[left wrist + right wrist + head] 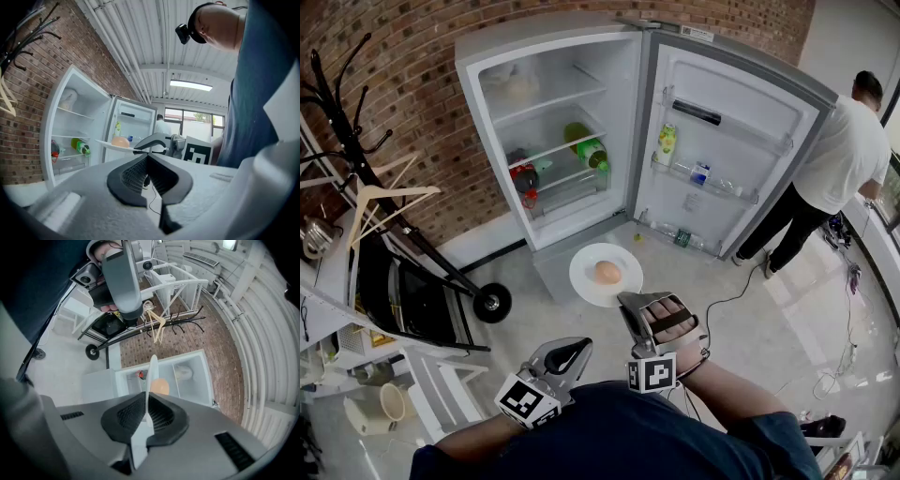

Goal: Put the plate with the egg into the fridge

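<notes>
While your right gripper is clamped on the near rim of the plate, the egg sits near the plate's centre. The right gripper view confirms it: both pads are pinched onto the plate's edge, with nothing else between them.

Plate position: up in the air over the floor, in front of the open fridge and outside it, not on any shelf. From the left gripper view it looks roughly level.

Your left gripper has its jaws together and nothing between them. It's held low beside the right one, close to your body, pointing toward the fridge.

Fridge state:
- The door is swung wide to your right.
- A green bottle lies on the middle shelf.
- A red item is on the shelf below, at the left.
- Something pale is on the top shelf; I can't tell what it is.
- A small bottle stands in a door rack.

Surroundings:
- A person in a white shirt stands beyond the door, at your right.
- A coat stand with hangers and a black cart are on your left.
</notes>
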Available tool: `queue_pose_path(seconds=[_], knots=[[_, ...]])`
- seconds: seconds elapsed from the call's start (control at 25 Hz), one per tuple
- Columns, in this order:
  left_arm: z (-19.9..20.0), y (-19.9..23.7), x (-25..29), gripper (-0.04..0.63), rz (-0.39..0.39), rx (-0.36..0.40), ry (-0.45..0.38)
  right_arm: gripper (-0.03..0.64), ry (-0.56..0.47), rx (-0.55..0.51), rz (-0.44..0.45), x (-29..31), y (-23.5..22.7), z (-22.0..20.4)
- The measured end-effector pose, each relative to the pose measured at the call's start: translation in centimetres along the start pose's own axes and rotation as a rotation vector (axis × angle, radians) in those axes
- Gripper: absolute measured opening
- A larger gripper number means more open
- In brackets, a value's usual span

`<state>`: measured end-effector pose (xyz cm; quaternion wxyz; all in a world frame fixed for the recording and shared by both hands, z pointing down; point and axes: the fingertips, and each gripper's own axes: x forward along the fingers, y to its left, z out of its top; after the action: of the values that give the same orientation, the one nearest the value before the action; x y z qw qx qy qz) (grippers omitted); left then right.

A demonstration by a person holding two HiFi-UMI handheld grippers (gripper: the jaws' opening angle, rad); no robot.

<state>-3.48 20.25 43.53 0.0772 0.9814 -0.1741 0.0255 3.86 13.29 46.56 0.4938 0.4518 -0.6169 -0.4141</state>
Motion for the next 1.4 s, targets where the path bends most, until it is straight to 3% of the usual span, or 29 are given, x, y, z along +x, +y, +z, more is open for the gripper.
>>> queue_pose_path(seconds=[0.52,1.12,1.4], knots=[[0.3,-0.4,2.1,-0.003,0.028,0.001,-0.002,0.023,-0.029,-0.025,0.002,0.5,-0.2,-1.8],[-1.3,-2.7,7.7,-0.003,0.116,-0.007,0.010,0.021,-0.144,-0.068,0.010,2.2,0.5,-6.4],[-1.3,-0.2,9.0,-0.003,0.130,-0.017,0.000,0.021,-0.154,-0.075,0.026,5.1,0.4,-6.8]])
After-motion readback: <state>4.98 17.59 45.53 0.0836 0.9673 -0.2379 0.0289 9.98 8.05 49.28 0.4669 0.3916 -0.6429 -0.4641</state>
